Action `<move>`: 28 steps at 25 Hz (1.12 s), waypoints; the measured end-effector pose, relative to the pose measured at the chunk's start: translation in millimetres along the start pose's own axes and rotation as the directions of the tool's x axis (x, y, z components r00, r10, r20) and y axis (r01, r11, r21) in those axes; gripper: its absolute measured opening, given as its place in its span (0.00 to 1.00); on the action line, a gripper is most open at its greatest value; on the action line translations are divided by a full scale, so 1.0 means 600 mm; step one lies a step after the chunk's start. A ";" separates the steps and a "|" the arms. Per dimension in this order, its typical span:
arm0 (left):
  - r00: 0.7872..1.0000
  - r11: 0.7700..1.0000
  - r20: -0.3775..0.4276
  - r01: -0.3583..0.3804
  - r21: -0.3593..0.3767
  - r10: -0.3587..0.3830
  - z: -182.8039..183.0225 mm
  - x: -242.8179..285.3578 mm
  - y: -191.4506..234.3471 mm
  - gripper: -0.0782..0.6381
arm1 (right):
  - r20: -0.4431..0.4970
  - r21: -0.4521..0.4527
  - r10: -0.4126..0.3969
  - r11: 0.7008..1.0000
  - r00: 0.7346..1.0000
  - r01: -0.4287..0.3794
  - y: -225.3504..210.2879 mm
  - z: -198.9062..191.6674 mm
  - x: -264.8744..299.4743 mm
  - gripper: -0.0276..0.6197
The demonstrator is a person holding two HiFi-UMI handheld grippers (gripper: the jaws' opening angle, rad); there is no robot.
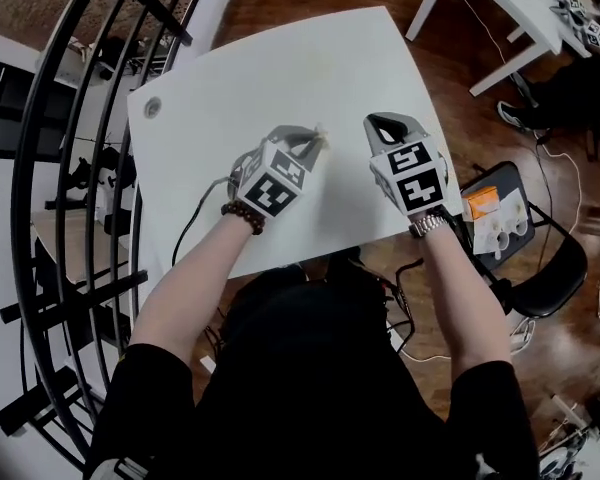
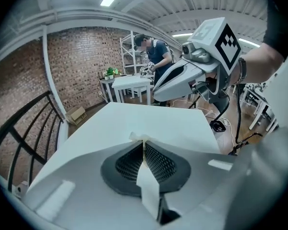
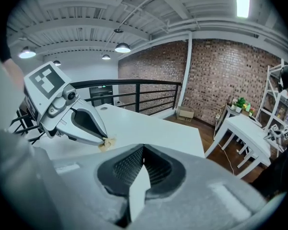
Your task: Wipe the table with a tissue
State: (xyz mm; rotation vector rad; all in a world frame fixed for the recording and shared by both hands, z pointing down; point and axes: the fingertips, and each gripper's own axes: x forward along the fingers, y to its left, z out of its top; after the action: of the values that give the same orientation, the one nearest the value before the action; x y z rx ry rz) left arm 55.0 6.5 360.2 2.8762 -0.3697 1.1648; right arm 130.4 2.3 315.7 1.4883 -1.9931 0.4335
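Observation:
The white table (image 1: 280, 78) lies below me. My left gripper (image 1: 318, 140) hangs over its near middle, shut on a small crumpled tissue (image 1: 322, 134). In the left gripper view the tissue (image 2: 138, 136) pokes out past the closed jaws of the left gripper (image 2: 144, 142). In the right gripper view the same tissue (image 3: 107, 143) shows at the tip of the left gripper (image 3: 103, 139), just above the tabletop. My right gripper (image 1: 374, 124) hovers beside it to the right, shut with nothing in it. Its jaws meet in the right gripper view (image 3: 143, 148). The right gripper (image 2: 156, 96) also shows in the left gripper view.
A round grommet (image 1: 152, 107) sits near the table's far left corner. A black railing (image 1: 70, 168) runs along the left. A black chair (image 1: 540, 268) with an orange item (image 1: 482, 201) stands at the right. Another white table (image 1: 520, 8) stands at the top right, where a person (image 2: 156, 51) works.

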 end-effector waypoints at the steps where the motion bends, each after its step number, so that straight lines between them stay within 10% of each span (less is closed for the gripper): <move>1: 1.000 1.000 0.006 -0.013 -0.009 0.013 -0.006 -0.014 0.004 0.15 | 0.006 -0.004 0.005 1.000 1.000 -0.005 0.013 0.005 0.000 0.03; 22: 0.960 0.967 0.155 -0.215 -0.134 0.235 -0.075 -0.279 0.102 0.15 | 0.172 -0.039 0.067 0.997 0.983 -0.061 0.246 0.148 0.000 0.03; 28: 0.953 0.960 0.158 -0.237 -0.149 0.260 -0.055 -0.197 0.136 0.15 | 0.191 -0.059 0.087 0.995 0.978 -0.077 0.184 0.133 0.054 0.03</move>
State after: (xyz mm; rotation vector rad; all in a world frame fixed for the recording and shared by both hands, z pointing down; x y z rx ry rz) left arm -67.7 -44.4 296.7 2.8873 -0.8040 0.8726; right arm -1.6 -33.7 286.2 1.4683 -2.2058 0.2775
